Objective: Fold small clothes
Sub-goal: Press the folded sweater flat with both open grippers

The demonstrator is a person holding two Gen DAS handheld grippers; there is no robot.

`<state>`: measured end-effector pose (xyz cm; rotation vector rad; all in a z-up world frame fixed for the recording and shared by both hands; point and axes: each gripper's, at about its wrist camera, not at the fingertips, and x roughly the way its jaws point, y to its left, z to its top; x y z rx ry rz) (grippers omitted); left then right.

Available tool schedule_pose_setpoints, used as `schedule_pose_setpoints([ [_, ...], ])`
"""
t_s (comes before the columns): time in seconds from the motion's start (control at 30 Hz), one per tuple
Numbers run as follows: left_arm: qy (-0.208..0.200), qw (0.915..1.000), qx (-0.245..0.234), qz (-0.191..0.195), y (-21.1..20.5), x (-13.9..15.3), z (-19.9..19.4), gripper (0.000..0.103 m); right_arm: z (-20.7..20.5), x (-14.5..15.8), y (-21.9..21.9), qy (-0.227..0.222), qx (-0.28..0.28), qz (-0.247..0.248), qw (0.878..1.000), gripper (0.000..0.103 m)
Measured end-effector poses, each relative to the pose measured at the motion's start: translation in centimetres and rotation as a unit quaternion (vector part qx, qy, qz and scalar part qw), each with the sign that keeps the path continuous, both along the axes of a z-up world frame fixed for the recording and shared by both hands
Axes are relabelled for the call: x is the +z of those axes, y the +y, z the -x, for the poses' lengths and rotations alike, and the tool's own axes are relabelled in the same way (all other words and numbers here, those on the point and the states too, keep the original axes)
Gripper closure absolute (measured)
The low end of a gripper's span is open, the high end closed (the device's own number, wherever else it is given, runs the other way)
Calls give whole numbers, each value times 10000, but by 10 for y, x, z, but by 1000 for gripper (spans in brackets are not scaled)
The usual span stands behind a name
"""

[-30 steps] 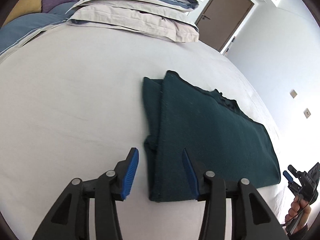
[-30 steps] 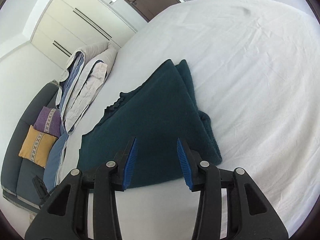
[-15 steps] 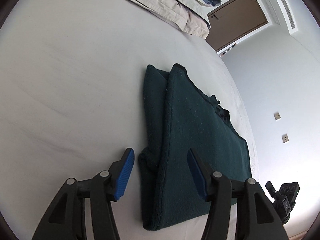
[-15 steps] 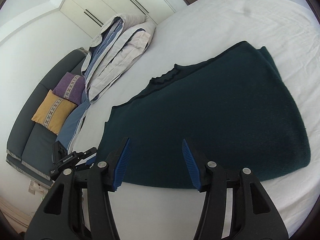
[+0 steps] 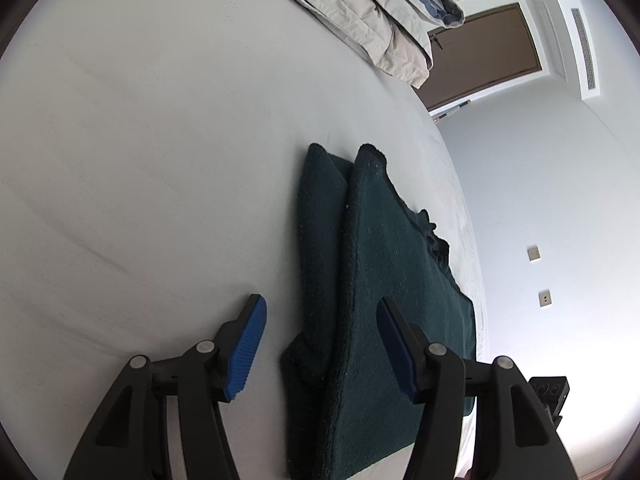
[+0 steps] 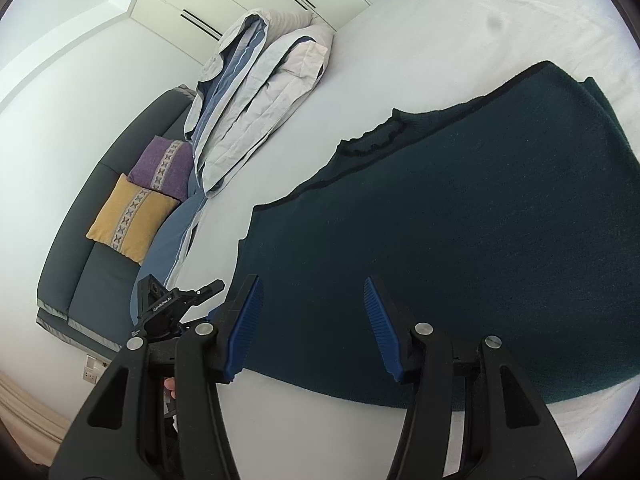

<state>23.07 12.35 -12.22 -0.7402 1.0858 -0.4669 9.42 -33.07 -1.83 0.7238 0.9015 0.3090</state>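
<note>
A dark green knitted garment [image 5: 384, 280] lies folded flat on the white bed sheet [image 5: 140, 160]; it also shows in the right wrist view [image 6: 460, 220]. My left gripper [image 5: 320, 340] is open and empty, its jaws straddling the garment's near folded edge just above it. My right gripper [image 6: 312, 320] is open and empty, low over the garment's near hem. The left gripper also shows in the right wrist view [image 6: 176, 300] beside the garment's left corner.
A folded duvet and pillows [image 6: 256, 80] lie at the head of the bed. A grey sofa with a purple cushion [image 6: 164, 164] and a yellow cushion [image 6: 128, 216] stands beyond the bed. A brown door [image 5: 480, 52] is in the far wall.
Both grippers have come lower and closer to the garment. The left one now straddles its folded edge; the right one has swung over the hem. Both stayed open.
</note>
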Motion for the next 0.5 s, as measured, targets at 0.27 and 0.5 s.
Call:
schedule_pose_setpoints([
  [0.27,151,9987,-443,188,-20,-1,-9,36,-13,-14,9,114,40,-295,9995,52],
  [0.5,88,9970,-773,37,-28,3,-1,42,-35,-16,29,210,313,-308,9988,52],
])
